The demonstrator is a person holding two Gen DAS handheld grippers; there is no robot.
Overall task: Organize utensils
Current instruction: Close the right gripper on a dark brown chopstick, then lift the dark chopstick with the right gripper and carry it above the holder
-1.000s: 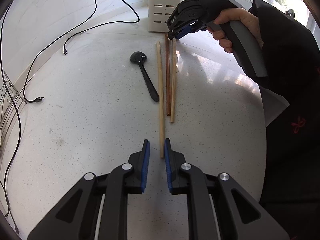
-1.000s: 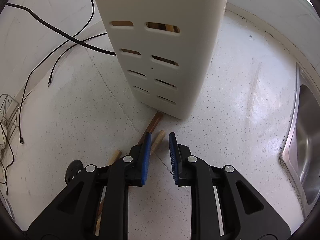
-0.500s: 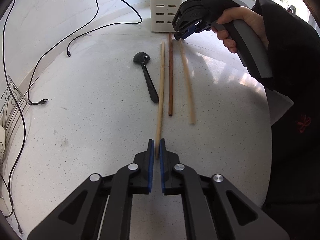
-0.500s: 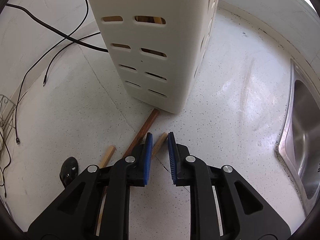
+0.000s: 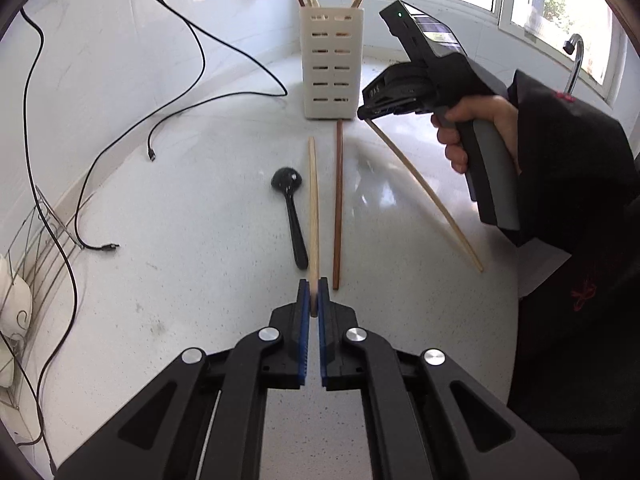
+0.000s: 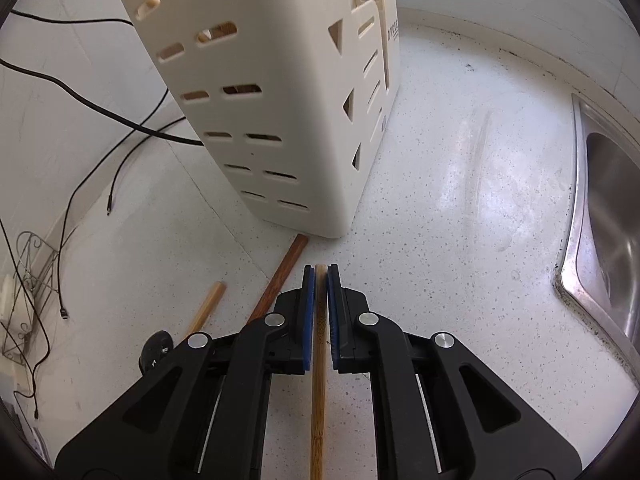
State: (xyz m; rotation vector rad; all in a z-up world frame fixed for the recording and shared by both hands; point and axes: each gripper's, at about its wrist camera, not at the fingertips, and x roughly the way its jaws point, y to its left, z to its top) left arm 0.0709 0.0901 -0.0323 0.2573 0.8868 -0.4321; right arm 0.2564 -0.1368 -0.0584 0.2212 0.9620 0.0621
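Wooden chopstick [image 6: 320, 360] between right tool's [image 6: 320, 276] pads

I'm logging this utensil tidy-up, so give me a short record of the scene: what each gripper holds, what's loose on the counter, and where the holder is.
left gripper: shut on near end of a pale chopstick
right gripper: shut on a bamboo chopstick, lifted at an angle
loose on counter: dark brown chopstick, black spoon
utensil holder: upright beyond the chopsticks, sticks already inside
also present: black cables, sink at the right
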